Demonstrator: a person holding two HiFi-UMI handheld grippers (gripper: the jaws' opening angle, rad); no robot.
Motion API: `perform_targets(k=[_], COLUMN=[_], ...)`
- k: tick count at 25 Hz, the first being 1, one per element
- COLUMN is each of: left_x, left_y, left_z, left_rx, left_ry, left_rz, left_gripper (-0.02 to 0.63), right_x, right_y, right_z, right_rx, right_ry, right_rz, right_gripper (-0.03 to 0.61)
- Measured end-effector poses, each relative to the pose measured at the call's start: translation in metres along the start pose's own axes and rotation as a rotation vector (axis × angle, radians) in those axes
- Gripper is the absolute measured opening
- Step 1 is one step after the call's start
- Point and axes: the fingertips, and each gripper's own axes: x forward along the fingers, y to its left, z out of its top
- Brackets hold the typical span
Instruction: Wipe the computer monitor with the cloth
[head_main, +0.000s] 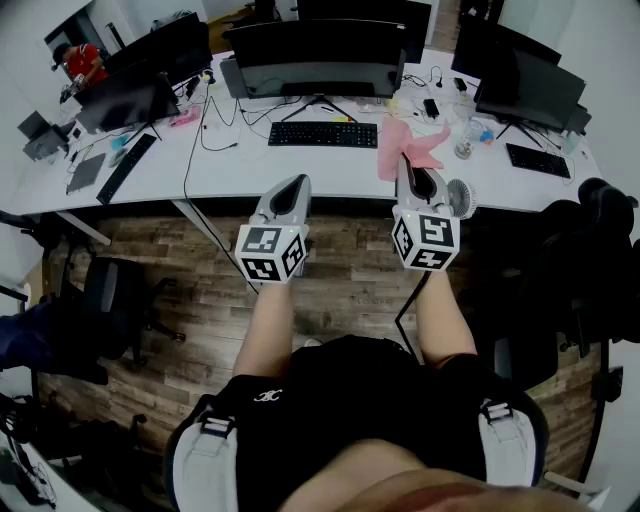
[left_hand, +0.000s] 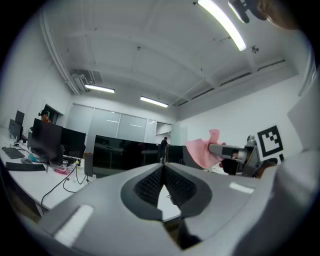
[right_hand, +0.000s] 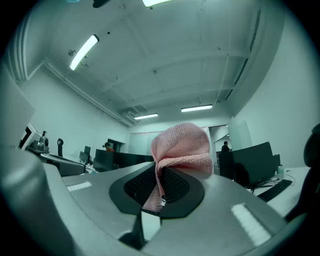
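A wide dark monitor stands at the back of the white desk, with a black keyboard in front of it. My right gripper is shut on a pink cloth, held up over the desk's front edge to the right of the keyboard. In the right gripper view the cloth bunches out above the closed jaws of the right gripper. My left gripper hovers beside it, shut and empty. The left gripper view shows the left gripper, the monitor and the cloth.
More monitors stand at left and right. Cables, a small desk fan and a glass lie on the desk. Office chairs stand on the wood floor. A person in red sits at the far left.
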Motion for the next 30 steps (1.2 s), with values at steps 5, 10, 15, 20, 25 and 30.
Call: perform_targets(k=[5,10,15,20,25,30], left_x=[-0.006,-0.011,-0.017,-0.031,-0.043,-0.045], left_y=[-0.003,0.008,0.026,0.034,0.056,0.09], left_z=[0.001,0.004,0.002,0.003,0.003,0.009], left_rx=[0.005,0.008,-0.008,-0.002,0.008,-0.019], left_ry=[0.004,0.006,0.011,-0.018,-0.015,-0.032], left_rz=[-0.008,-0.024,-0.039,-0.122,-0.112,-0.065], left_gripper=[0.046,0.046,0.046,0.046,0.047,0.046], right_x=[-0.003,0.002,0.01,0.019,0.03,0.047], right_y=[0.006,0.022,0.043,0.071,0.101,0.119], right_z=[-0.002,-0.002,0.0,-0.004,0.005,-0.008], right_rx=[0.003,0.032,0.046,0.043,0.024,0.019], right_ry=[0.011,0.007,-0.01,-0.018,-0.042,-0.025], right_rz=[0.003,0.016,0.018,0.012,0.027,0.045], right_gripper=[0.02,0.021,0.021,0.021,0.021,0.021])
